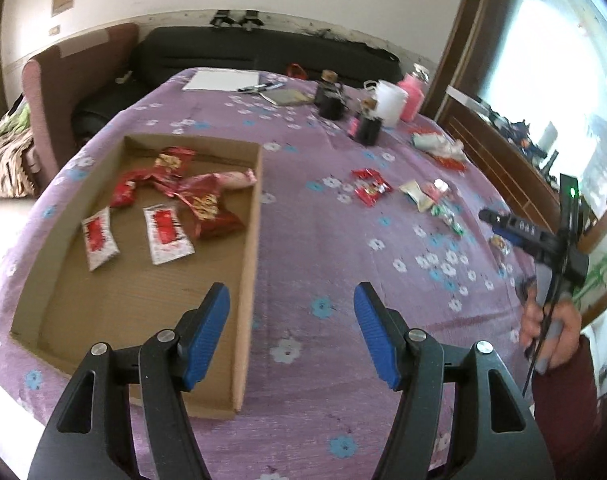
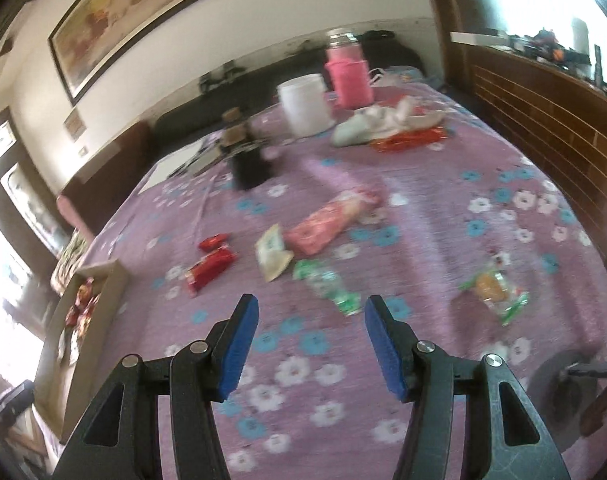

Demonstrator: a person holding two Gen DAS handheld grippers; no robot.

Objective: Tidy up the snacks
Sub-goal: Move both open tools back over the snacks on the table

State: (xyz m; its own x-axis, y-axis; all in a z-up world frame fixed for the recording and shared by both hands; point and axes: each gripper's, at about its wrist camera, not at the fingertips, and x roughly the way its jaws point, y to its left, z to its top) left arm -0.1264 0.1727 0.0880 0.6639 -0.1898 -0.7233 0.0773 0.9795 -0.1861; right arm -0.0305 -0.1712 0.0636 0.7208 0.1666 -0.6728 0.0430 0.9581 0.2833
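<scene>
Left claw (image 1: 289, 332): jaws apart, nothing between the pads; it hangs over the right wall of the cardboard box (image 1: 252, 240).
Right claw (image 2: 311, 344): jaws apart, empty, aimed at the loose snacks; view blurred.
Cardboard box: sits on the purple floral counter (image 1: 323, 240) at 10 o'clock from the left claw; it acts as the collection bin and already contains red packets (image 1: 207, 204) and 2 white sachets (image 1: 167, 234).
Loose snacks: green-wrapped candy (image 2: 331, 286) at 12 o'clock just ahead of the right claw; pink bar (image 2: 331, 220) beyond it; 2 red packs (image 2: 211, 266) at 11 o'clock; orange snack (image 2: 493, 294) at 2 o'clock.
Judgement: both claws appear ready for the next pick; the green candy is nearest.
</scene>
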